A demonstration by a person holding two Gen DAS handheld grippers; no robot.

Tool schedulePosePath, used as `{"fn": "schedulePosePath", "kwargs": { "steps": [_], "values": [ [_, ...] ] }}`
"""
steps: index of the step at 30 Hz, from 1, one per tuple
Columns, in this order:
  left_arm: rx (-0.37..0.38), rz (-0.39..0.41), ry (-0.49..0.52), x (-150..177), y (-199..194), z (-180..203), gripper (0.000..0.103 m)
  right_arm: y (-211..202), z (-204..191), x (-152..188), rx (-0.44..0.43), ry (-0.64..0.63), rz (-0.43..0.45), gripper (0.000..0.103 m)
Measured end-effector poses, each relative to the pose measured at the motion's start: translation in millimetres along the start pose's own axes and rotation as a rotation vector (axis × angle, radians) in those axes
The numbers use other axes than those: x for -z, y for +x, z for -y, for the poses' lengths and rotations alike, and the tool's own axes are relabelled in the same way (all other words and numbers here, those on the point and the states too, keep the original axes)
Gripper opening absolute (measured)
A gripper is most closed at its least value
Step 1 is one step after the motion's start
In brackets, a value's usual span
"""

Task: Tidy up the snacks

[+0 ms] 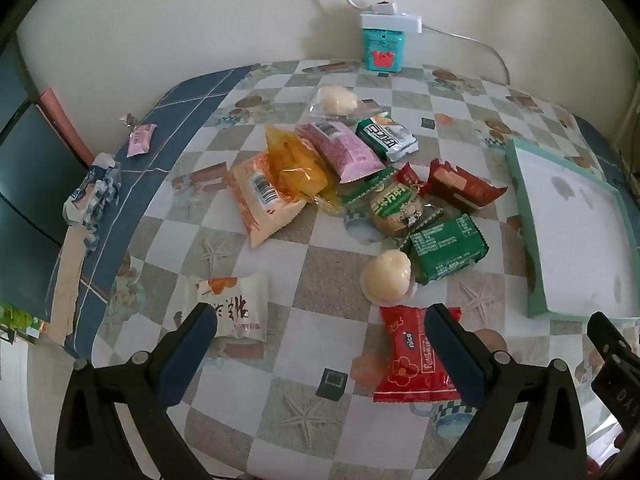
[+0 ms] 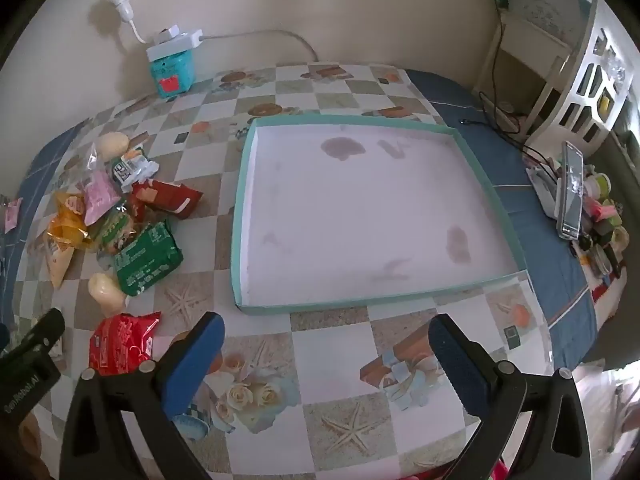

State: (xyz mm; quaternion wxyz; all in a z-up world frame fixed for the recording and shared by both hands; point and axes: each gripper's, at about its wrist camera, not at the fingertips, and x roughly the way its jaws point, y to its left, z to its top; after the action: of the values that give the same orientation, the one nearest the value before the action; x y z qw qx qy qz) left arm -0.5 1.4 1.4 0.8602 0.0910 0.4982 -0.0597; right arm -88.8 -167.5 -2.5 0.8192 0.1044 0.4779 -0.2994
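Observation:
Several snack packets lie heaped mid-table: a yellow bag (image 1: 294,164), a pink packet (image 1: 340,150), a peach packet (image 1: 260,196), a dark green packet (image 1: 448,250), a red-brown packet (image 1: 464,184). Closer to me lie a white packet (image 1: 232,306), a round pale jelly cup (image 1: 386,276) and a red packet (image 1: 412,356). My left gripper (image 1: 320,326) hovers open above the table, between the white packet and the red one. The shallow teal-rimmed box (image 2: 244,200) stands empty at the right. My right gripper (image 2: 326,334) is open over bare tablecloth just before the box's near rim.
A teal tin (image 1: 382,50) with a white power strip and cord on top stands by the wall. A small pink sweet (image 1: 141,139) and a crumpled wrapper (image 1: 94,196) lie at the table's left edge. A phone (image 2: 570,192) and clutter sit beyond the right edge.

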Motion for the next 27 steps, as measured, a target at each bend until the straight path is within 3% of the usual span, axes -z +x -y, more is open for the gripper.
{"fn": "schedulePosePath", "kwargs": {
  "steps": [2, 4, 27],
  "values": [
    [0.007, 0.031, -0.006, 6.7, -4.5, -5.0, 0.103, -0.3, -0.4, 0.8, 0.0, -0.002, -0.001, 0.103],
    [-0.031, -0.021, 0.029, 1.3, 0.9, 3.5, 0.103, -1.1, -0.3, 1.5, 0.0, -0.006, 0.002, 0.103],
    [-0.038, -0.02, 0.04, 1.2, 1.5, 5.6, 0.103, -7.8, 3.4, -4.7, 0.01, -0.002, 0.035, 0.103]
  ]
}}
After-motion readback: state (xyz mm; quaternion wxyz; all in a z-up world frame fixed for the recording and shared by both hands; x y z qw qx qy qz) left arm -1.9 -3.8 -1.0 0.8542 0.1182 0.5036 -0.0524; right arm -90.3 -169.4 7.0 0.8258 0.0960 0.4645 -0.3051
